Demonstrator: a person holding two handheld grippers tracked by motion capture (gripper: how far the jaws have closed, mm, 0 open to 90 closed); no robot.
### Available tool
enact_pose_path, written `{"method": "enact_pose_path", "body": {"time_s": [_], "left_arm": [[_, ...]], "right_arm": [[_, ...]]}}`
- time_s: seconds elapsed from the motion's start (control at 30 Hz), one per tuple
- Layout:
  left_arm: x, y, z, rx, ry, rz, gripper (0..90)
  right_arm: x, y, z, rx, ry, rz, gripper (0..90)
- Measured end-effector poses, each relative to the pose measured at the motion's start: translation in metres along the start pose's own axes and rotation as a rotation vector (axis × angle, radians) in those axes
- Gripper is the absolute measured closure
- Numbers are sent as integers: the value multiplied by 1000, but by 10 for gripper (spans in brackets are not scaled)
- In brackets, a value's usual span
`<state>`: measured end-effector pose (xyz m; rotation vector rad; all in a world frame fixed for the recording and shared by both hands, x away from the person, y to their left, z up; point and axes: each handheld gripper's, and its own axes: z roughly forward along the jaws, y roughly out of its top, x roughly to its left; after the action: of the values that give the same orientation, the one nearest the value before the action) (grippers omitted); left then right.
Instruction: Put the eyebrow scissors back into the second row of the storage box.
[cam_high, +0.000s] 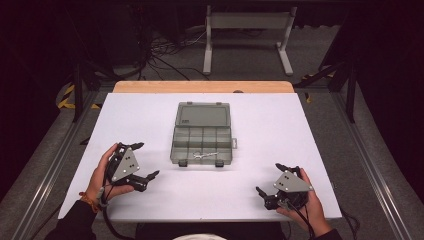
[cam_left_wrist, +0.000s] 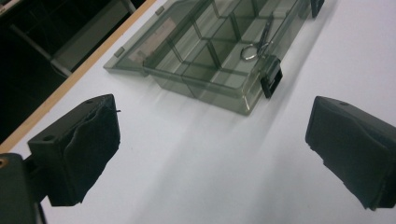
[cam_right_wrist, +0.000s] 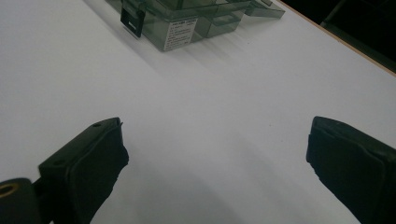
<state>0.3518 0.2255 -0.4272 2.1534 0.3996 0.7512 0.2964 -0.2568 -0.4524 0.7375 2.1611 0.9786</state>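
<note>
A clear grey compartment box (cam_high: 202, 140) lies open in the middle of the white table, its lid (cam_high: 203, 115) folded back flat. A small metal clip-like item (cam_high: 205, 155) rests in a front compartment, and the same metal item (cam_left_wrist: 258, 44) appears in the left gripper view. My left gripper (cam_high: 147, 160) is held open near the front left, jaws wide with nothing between them. My right gripper (cam_high: 268, 177) is open too at the front right, empty. The box (cam_left_wrist: 219, 56) lies ahead of the left jaws, and a corner of the box (cam_right_wrist: 187, 23) ahead of the right jaws.
The white table sheet (cam_high: 280, 130) covers a wooden top (cam_high: 200, 86) whose far edge shows. Behind the table a grey metal stand (cam_high: 247, 35) and cables lie on the dark floor. Black latches (cam_high: 219, 163) stick out from the box front.
</note>
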Motion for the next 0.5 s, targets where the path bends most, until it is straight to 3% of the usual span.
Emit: {"method": "enact_pose_path", "body": {"time_s": [0.37,0.5], "left_arm": [[-5,-21,-6,25,-14,-38,39],[-7,-31,-10,23,-28,-93,37]], "right_arm": [[0,0,1,5,0,4,55],[0,0,1,4,0,5,54]]}}
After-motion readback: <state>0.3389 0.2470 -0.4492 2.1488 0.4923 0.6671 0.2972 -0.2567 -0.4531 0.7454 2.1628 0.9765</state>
